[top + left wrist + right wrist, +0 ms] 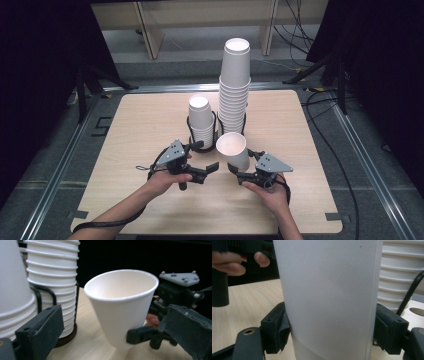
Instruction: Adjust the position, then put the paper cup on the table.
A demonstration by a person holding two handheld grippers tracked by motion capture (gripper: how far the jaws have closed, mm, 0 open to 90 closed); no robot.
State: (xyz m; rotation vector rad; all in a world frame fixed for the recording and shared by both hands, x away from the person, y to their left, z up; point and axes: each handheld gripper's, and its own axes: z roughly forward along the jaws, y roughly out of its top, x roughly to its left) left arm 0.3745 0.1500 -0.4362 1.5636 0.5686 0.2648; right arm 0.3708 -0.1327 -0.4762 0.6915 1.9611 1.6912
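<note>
Hands at the surface's (150, 107) near edge carry both tools. Right tool (234, 171) clamps a cup (233, 150) before the tall stack (235, 85) and short stack (201, 121); left tool (208, 156) gapes wide beside it. Squeezing harder could crush the cup's thin wall.

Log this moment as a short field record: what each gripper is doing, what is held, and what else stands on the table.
surface: light wooden table
held item: single paper cup, upright, mouth up
right gripper: shut on the single paper cup, pads pressing its lower wall on both sides
left gripper: open, jaws apart beside the cup, not touching it
tall cup stack: upside-down cups in a black wire holder, behind the held cup
short cup stack: upside-down cups in its own wire holder, left of the tall one
</note>
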